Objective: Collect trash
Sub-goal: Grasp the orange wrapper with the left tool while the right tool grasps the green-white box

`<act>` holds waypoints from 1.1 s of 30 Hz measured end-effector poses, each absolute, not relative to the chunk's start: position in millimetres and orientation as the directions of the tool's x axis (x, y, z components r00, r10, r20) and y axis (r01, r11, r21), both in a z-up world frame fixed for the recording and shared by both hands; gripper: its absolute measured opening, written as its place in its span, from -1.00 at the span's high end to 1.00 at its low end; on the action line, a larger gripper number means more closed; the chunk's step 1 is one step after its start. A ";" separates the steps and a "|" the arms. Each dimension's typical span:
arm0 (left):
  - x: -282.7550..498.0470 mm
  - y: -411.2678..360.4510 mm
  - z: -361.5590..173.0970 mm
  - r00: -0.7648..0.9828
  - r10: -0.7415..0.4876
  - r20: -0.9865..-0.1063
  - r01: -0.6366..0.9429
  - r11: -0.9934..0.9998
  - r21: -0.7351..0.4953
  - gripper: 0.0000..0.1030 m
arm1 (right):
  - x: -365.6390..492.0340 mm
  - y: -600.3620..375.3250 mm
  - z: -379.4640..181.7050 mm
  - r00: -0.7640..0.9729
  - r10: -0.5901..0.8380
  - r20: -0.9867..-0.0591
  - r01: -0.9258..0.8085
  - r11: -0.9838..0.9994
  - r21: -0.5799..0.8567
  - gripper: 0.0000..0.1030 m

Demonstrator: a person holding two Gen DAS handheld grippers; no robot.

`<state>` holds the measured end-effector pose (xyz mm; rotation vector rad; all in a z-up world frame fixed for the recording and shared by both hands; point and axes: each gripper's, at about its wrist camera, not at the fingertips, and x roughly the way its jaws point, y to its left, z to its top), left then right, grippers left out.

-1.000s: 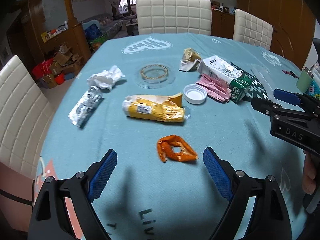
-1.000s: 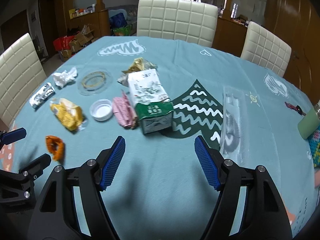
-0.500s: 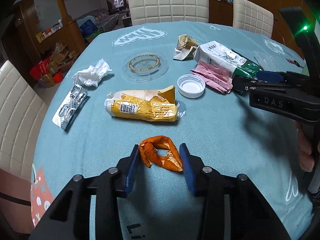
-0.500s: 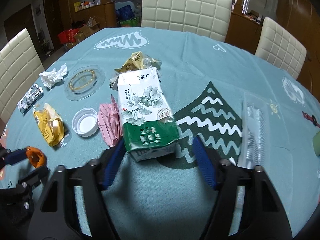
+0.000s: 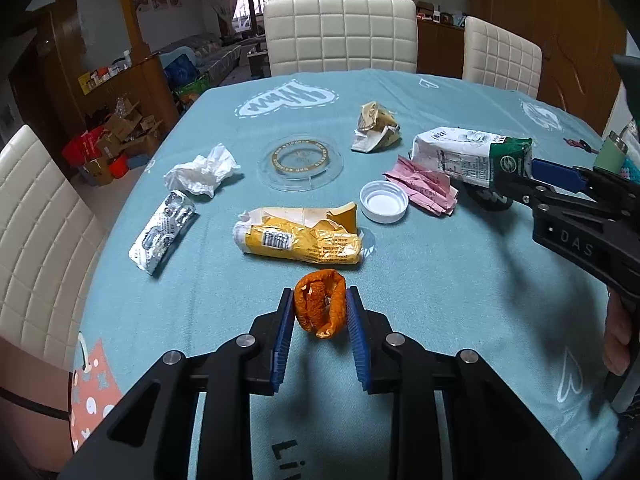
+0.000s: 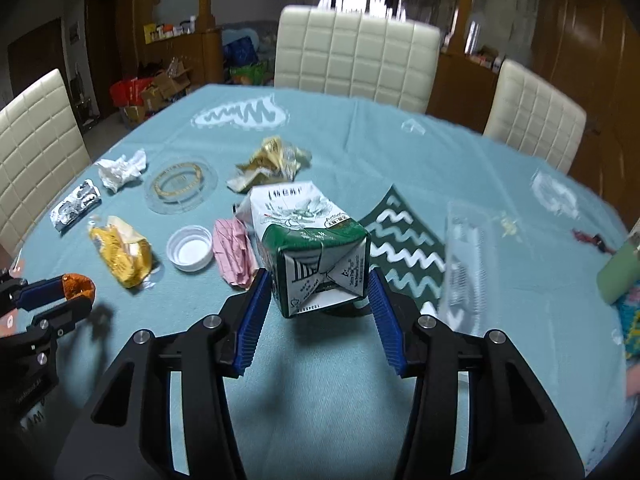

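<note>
- left gripper (image 5: 320,312) has gone from spread wide a second ago to pinching the crumpled orange wrapper (image 5: 320,308), now raised off the teal tablecloth (image 5: 440,280).
- right gripper (image 6: 318,300) has closed from open onto the green-and-white milk carton (image 6: 316,248); pads touch both sides, near end looks tilted up.
- so two trash pieces look secured; no bin in view.
- farther out, untouched: yellow snack bag (image 5: 298,236), white plastic cap (image 5: 383,202), pink folded wrapper (image 5: 424,186), silver foil pack (image 5: 164,230), white tissue wad (image 5: 202,170), clear round lid (image 5: 301,164), gold crumpled wrapper (image 5: 374,128).
</note>
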<state>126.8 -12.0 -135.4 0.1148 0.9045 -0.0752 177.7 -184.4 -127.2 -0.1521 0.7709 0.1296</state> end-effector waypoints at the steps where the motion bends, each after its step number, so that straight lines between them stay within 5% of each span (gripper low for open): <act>1: 125.0 -10.9 -133.4 0.620 -0.017 -0.784 0.112 0.991 0.067 0.50 | 172.9 -183.5 -122.8 0.724 0.054 -0.687 -0.168 0.981 -0.100 0.02; 9: 107.4 -1.1 -115.7 0.664 -0.023 -0.748 0.098 0.994 0.057 0.50 | 141.5 -173.2 -93.7 0.790 0.059 -0.610 -0.165 0.979 -0.119 0.04; 10: 104.9 1.9 -113.3 0.670 -0.022 -0.742 0.094 0.994 0.055 0.50 | 138.1 -171.0 -90.8 0.795 0.064 -0.603 -0.170 0.978 -0.121 0.78; 12: 102.5 7.5 -110.3 0.676 -0.020 -0.736 0.086 0.995 0.052 0.50 | 134.4 -164.5 -86.3 0.791 0.073 -0.608 -0.182 0.976 -0.119 0.84; 23: 83.3 46.9 -103.1 0.704 -0.009 -0.710 0.030 0.999 0.018 0.50 | 111.1 -127.2 -66.9 0.807 0.171 -0.566 -0.269 0.959 -0.094 1.00; 33: 86.1 46.0 -115.0 0.682 -0.031 -0.730 0.059 0.998 0.012 0.46 | 130.2 -150.2 -99.0 0.712 0.139 -0.688 -0.231 0.972 -0.043 0.90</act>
